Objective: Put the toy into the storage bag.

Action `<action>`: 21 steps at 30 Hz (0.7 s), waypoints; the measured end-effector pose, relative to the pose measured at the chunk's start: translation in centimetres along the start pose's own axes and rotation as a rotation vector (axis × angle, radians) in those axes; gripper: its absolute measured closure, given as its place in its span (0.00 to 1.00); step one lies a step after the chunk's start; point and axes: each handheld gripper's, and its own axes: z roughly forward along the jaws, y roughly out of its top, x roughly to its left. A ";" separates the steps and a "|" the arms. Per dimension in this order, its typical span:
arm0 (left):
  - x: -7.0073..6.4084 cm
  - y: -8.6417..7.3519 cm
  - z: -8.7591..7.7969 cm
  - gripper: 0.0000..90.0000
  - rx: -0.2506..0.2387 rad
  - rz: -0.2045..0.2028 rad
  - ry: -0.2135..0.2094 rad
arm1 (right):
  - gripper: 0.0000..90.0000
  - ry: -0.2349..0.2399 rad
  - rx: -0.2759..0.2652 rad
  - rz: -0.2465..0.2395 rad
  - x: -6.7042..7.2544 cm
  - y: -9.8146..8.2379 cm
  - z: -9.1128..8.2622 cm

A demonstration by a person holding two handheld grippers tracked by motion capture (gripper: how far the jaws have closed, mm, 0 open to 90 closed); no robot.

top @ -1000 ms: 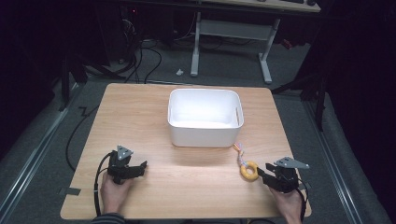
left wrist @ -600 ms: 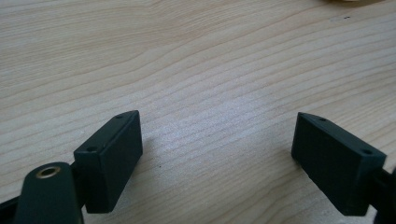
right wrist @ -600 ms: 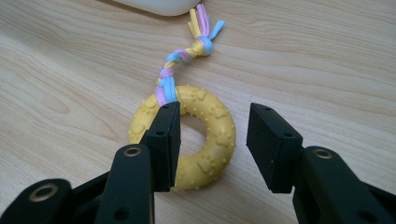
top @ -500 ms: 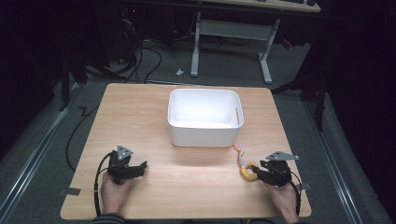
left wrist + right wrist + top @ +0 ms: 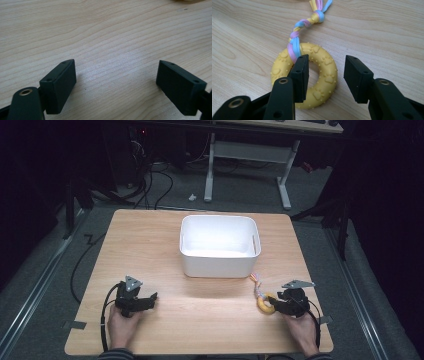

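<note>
A yellow rubber ring toy with paw prints lies flat on the wooden table, near its front right. A braided pink, blue and yellow rope is tied to it and runs away from me. My right gripper is open and low over the ring. Its left jaw stands over the ring's hole and its right jaw stands just outside the rim, with a small gap. My left gripper rests open on bare wood at the front left, with nothing between its jaws.
A white rectangular plastic bin stands in the middle of the table, behind the toy and to its left. The rope's loose end points toward the bin's front right corner. Dark floor, cables and a desk frame surround the table.
The right gripper has slid left to the ring and now straddles its near side. The left gripper has stayed put.
</note>
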 end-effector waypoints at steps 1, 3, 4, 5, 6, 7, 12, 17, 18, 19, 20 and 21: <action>0.0 0.0 0.0 0.18 0.000 0.000 0.000 | 0.62 0.000 0.005 0.000 0.0 0.0 0.1; 0.0 0.0 0.0 0.18 0.000 0.001 0.000 | 0.62 -0.001 0.009 -0.002 0.0 0.0 0.1; 0.0 0.0 0.0 0.18 0.001 0.001 -0.001 | 0.63 0.000 0.013 -0.006 0.1 0.1 0.2; 0.0 0.0 0.0 0.18 0.001 0.001 -0.001 | 0.63 0.000 0.013 -0.006 0.1 0.1 0.2; 0.0 0.0 0.0 0.18 0.001 0.001 -0.001 | 0.63 -0.002 0.021 -0.013 0.1 0.1 0.3; 0.0 0.0 0.0 0.18 0.001 0.002 -0.001 | 0.63 -0.002 0.022 -0.011 0.1 0.1 0.3; 0.0 0.0 0.0 0.18 0.001 0.003 -0.002 | 0.63 -0.003 0.034 -0.011 0.0 0.2 0.6; 0.0 0.0 0.0 0.18 0.001 0.003 -0.002 | 0.64 -0.007 0.052 -0.020 0.1 0.2 0.9; 0.0 0.0 0.0 0.18 0.001 0.003 -0.003 | 0.65 -0.007 0.054 -0.023 0.1 0.2 0.9; 0.0 0.0 0.0 0.18 0.001 0.003 -0.003 | 0.65 -0.008 0.057 -0.021 0.1 0.2 1.0; 0.0 0.0 0.0 0.18 0.001 0.003 -0.003 | 0.65 -0.007 0.059 -0.022 0.1 0.2 1.0; 0.0 0.0 0.0 0.18 0.001 0.004 -0.003 | 0.65 -0.007 0.061 -0.022 0.1 0.2 1.1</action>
